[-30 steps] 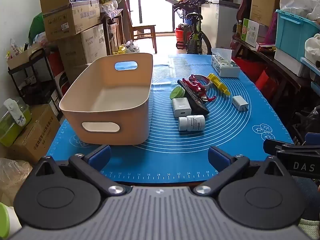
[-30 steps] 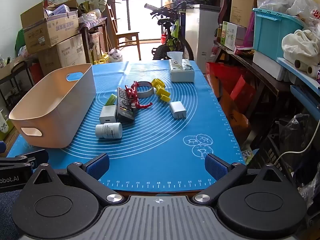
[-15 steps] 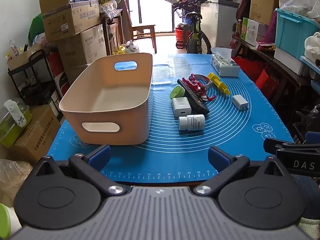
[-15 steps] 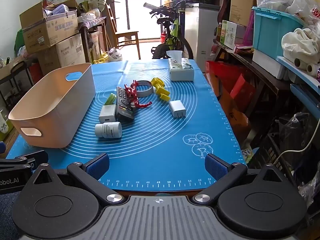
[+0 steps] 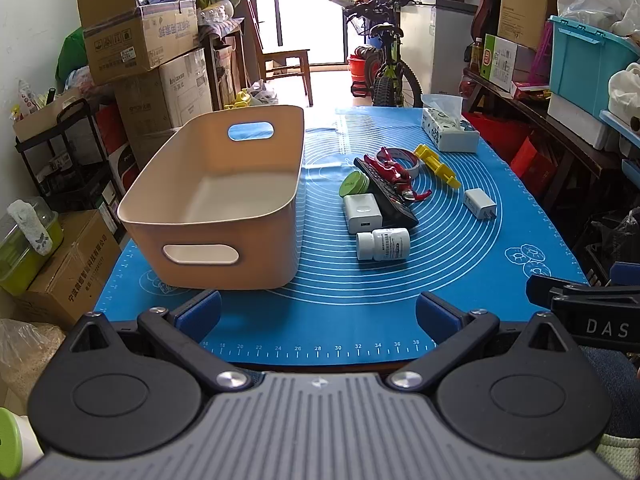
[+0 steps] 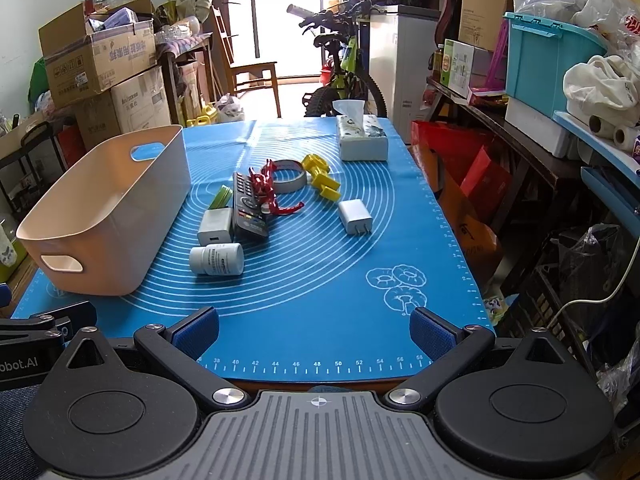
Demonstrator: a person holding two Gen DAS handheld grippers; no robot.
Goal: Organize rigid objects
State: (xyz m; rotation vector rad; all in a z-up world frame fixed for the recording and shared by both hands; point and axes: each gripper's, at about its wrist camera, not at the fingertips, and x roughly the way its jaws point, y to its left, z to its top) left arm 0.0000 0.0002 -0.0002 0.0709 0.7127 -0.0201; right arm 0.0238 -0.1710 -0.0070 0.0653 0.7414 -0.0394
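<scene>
An empty beige bin (image 5: 224,200) (image 6: 108,216) stands on the left of the blue mat (image 5: 360,280) (image 6: 320,272). To its right lie a white pill bottle (image 5: 383,244) (image 6: 216,259), a white charger cube (image 5: 362,213) (image 6: 215,225), a black remote (image 5: 390,200) (image 6: 248,210), a red figure (image 5: 396,174) (image 6: 268,192), a green lid (image 5: 354,184), a tape roll (image 6: 289,176), a yellow clip (image 5: 438,164) (image 6: 322,180) and a second white plug (image 5: 479,205) (image 6: 355,217). My left gripper (image 5: 318,312) and right gripper (image 6: 314,328) hover open at the mat's near edge, holding nothing.
A tissue box (image 5: 450,134) (image 6: 361,136) sits at the mat's far right. Cardboard boxes (image 5: 140,40) stack left of the table, a bicycle (image 5: 384,60) stands behind it, and shelves with a teal crate (image 6: 548,60) line the right.
</scene>
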